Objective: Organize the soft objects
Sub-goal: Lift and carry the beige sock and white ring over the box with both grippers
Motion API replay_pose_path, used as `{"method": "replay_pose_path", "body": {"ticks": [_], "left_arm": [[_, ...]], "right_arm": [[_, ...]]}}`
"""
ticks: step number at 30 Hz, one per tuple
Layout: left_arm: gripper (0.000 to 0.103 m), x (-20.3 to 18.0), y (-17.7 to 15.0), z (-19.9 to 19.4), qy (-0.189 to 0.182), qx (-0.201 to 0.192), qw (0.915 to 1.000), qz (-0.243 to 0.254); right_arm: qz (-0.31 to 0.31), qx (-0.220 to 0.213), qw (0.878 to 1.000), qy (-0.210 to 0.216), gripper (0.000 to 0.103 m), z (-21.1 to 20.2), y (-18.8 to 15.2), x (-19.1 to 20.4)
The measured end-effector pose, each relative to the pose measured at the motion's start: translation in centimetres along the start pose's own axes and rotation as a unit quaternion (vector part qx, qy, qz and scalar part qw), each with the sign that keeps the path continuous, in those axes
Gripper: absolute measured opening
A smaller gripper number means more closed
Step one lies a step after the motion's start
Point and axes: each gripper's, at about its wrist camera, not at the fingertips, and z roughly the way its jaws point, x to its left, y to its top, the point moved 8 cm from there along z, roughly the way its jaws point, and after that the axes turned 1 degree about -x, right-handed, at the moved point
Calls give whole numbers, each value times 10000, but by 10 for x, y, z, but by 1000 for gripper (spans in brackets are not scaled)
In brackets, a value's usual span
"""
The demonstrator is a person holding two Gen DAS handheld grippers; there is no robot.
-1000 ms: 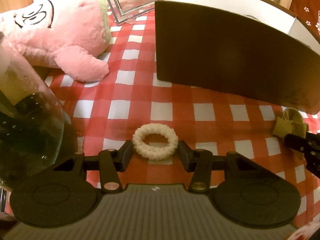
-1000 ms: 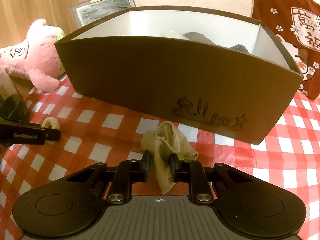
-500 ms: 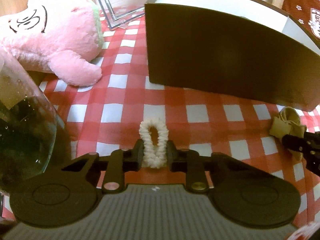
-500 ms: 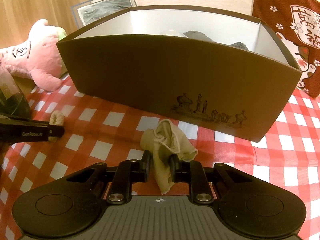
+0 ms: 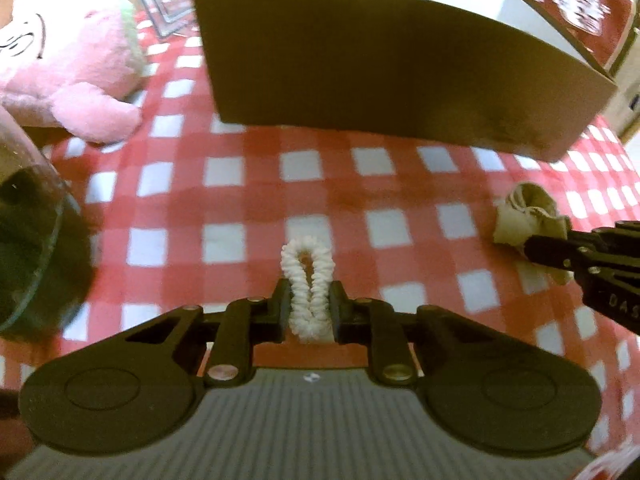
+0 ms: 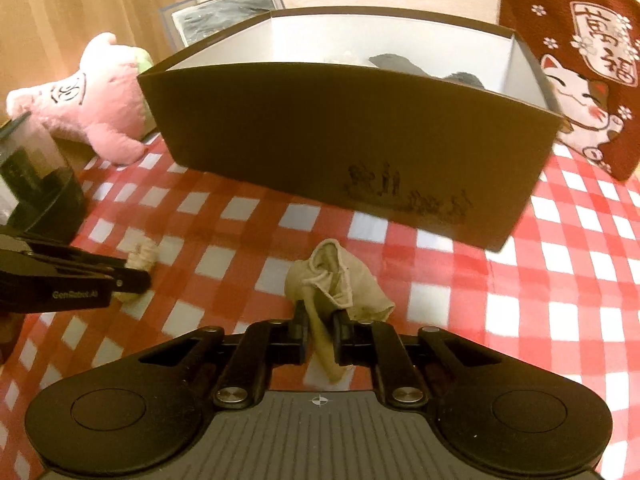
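My left gripper (image 5: 308,308) is shut on a white scrunchie (image 5: 307,280), squeezed into a narrow loop and held above the red checked tablecloth. My right gripper (image 6: 320,330) is shut on a beige cloth (image 6: 336,280) and holds it above the cloth-covered table. Ahead of both stands a brown box (image 6: 352,136) with a white inside and dark soft things in its far right part. In the right wrist view the left gripper (image 6: 132,276) shows at the left with the scrunchie (image 6: 142,256). In the left wrist view the right gripper (image 5: 560,248) shows at the right with the beige cloth (image 5: 524,216).
A pink plush toy (image 6: 92,100) lies left of the box, also in the left wrist view (image 5: 68,60). A dark glass container (image 5: 24,240) stands at the near left. A picture frame (image 6: 224,12) leans behind the box. A red cat-print cushion (image 6: 576,64) stands at the right.
My left gripper closed on the scrunchie, squeezing the round ring flat, then lifted it and moved right. My right gripper kept its hold on the beige cloth and rose a little.
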Motion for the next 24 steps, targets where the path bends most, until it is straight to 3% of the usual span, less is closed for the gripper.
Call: {"method": "replay_pose_path", "body": {"ticks": [10, 12, 14, 15, 18, 24], "left_arm": [[18, -35, -14, -8, -224, 201, 9991, 308], [19, -34, -14, -8, -220, 221, 9991, 288], [19, -33, -14, -8, -239, 237, 9991, 266], [19, -32, -14, -8, -239, 242, 9991, 254], [19, -30, -14, -7, -251, 250, 9991, 235], [19, -32, -12, -6, -225, 246, 9991, 248]], "right_arm": [[-60, 301, 9994, 168, 12, -32, -35, 2], [-52, 350, 9993, 114, 18, -31, -38, 2], [-8, 366, 9993, -13, 51, -28, -38, 1], [6, 306, 9995, -100, 62, -28, -36, 1], [21, 226, 9996, -179, 68, -25, -33, 1], [156, 182, 9996, -155, 68, -16, -28, 7]]}}
